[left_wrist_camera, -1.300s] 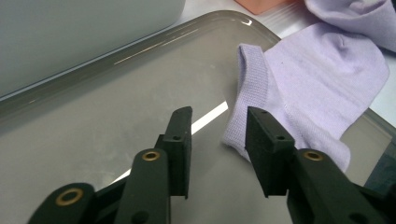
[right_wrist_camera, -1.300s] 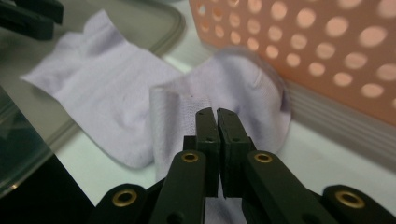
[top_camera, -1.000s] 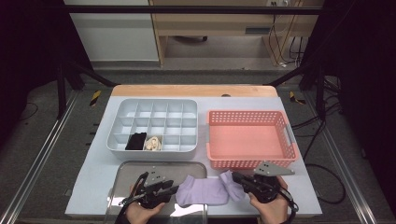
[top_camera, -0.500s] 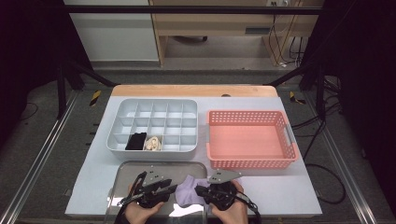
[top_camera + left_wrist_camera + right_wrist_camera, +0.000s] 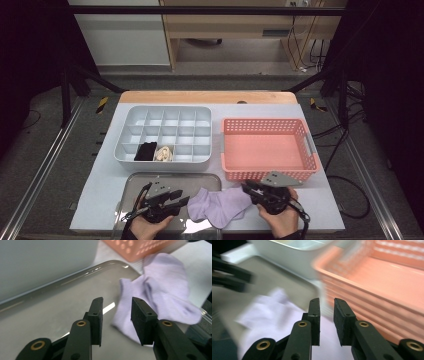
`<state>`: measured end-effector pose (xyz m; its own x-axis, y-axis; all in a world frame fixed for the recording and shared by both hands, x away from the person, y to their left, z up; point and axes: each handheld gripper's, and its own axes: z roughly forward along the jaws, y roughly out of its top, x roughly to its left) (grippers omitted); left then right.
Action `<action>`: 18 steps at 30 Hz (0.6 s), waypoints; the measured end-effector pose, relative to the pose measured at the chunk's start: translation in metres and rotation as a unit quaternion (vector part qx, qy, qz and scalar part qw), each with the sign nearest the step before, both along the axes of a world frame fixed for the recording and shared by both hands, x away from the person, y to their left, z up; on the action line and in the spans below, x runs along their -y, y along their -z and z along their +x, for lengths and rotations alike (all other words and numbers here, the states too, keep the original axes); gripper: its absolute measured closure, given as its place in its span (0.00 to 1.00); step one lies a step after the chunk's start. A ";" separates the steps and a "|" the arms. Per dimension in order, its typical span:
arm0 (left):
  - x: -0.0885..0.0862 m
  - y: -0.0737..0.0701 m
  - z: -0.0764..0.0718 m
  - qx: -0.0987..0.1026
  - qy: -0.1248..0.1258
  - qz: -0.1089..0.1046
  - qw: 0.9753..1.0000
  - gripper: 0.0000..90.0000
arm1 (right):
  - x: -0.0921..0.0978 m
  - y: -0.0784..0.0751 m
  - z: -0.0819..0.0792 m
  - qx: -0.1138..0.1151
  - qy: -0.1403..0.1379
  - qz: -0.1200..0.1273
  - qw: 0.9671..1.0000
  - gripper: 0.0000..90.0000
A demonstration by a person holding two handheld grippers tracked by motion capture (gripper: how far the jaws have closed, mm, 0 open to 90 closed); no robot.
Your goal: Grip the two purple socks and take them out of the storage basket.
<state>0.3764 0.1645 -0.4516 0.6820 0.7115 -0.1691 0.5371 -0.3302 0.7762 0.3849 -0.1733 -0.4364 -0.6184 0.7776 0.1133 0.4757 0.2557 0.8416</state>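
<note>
sock (image 5: pixel 220 206) flat, half on tray (image 5: pixel 131 186) | left tool (image 5: pixel 181 201) part open, empty, sock at its 1 o'clock | right tool (image 5: pixel 246 188) narrow gap, empty | pinch one edge, lift clear

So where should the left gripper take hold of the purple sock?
Probably the sock's near edge lying on the grey tray, just ahead of the left gripper. It lies flat and limp, so come in low from the tray side, open jaws astride that folded edge.
</note>
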 end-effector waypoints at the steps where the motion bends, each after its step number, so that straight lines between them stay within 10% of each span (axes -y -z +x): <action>1: 0.002 -0.003 -0.001 0.004 0.003 -0.002 1.000 0.68 | 0.009 0.003 0.001 -0.004 0.012 -0.009 1.000 0.84; 8: 0.024 -0.010 -0.004 0.012 0.017 0.014 1.000 0.68 | 0.040 0.028 0.009 -0.039 0.046 -0.032 0.998 0.84; 18: 0.061 0.010 -0.008 -0.009 0.031 0.042 0.999 0.65 | 0.034 0.041 0.021 -0.052 0.046 -0.030 0.997 0.80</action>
